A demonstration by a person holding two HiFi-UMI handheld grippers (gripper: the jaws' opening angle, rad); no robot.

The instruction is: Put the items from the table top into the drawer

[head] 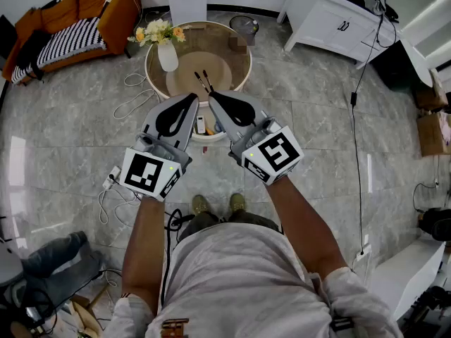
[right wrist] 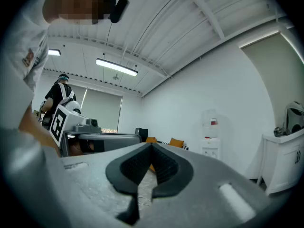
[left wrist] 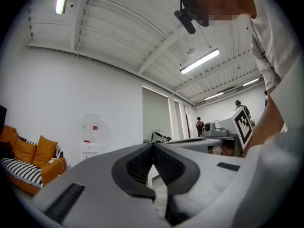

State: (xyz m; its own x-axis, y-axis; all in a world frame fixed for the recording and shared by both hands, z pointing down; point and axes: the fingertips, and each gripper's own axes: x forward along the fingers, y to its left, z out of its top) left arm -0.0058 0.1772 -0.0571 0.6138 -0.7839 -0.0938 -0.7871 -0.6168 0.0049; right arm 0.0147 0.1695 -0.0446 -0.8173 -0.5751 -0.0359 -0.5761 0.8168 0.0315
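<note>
jaws closed and empty on both left gripper [head: 189,104] and right gripper [head: 220,103], held level before the round table [head: 234,53] (seemingly a ready pose, nothing picked yet).

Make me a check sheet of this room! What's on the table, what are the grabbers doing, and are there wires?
Surface: round table, glass top.
Job's things: two dark sticks on the table; nothing else clear.
Clutter: flower vase on the table.
Grippers: left gripper and right gripper both shut, empty, level.
Cables: white cable looped on the floor left of the table; black cable at right.
Surroundings: orange sofa, white cabinet, bin.
</note>
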